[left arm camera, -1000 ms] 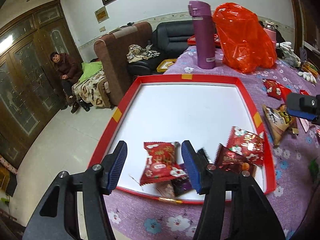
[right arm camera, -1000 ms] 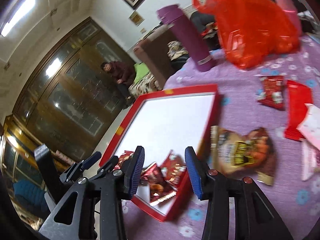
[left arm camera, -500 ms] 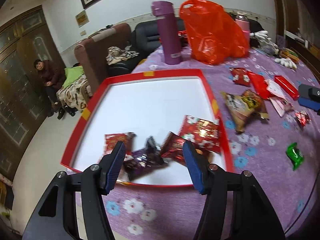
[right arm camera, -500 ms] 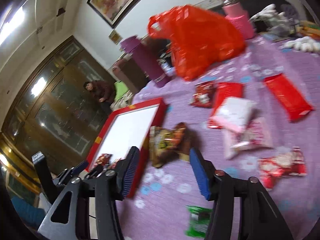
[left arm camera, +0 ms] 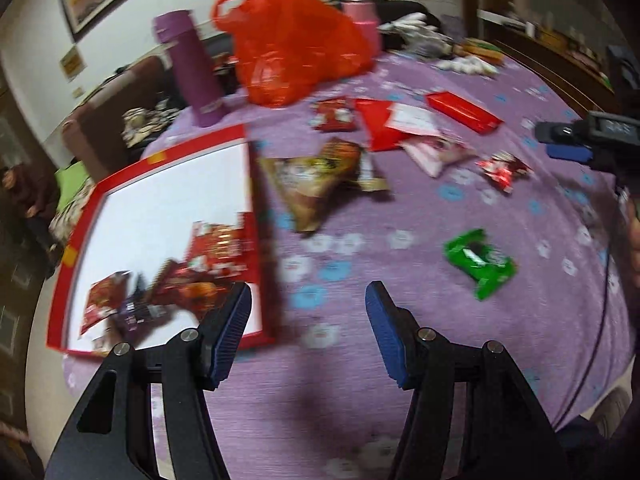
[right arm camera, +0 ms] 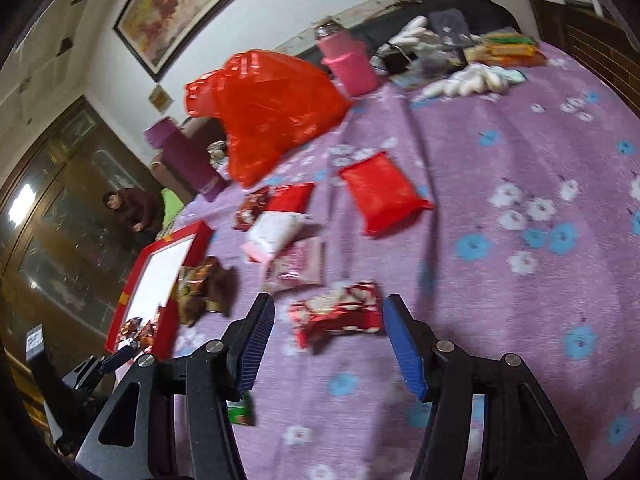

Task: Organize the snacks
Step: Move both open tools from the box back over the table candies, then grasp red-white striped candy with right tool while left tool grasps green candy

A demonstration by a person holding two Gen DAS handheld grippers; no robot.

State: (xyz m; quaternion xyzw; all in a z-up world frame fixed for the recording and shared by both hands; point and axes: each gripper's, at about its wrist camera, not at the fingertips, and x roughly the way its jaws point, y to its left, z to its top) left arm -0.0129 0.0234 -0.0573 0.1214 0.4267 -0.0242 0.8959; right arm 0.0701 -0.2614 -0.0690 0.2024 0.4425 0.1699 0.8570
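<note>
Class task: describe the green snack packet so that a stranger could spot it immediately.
Start at the red-rimmed tray on the purple floral cloth. Look right, past the brown bag, to bare cloth. The green snack packet lies there alone, the only green wrapper among red and pink ones.

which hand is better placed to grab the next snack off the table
Right. The right gripper is open with a red and white snack packet lying directly between its fingers. The left gripper is open over bare purple tablecloth; the green packet lies off to its right.
</note>
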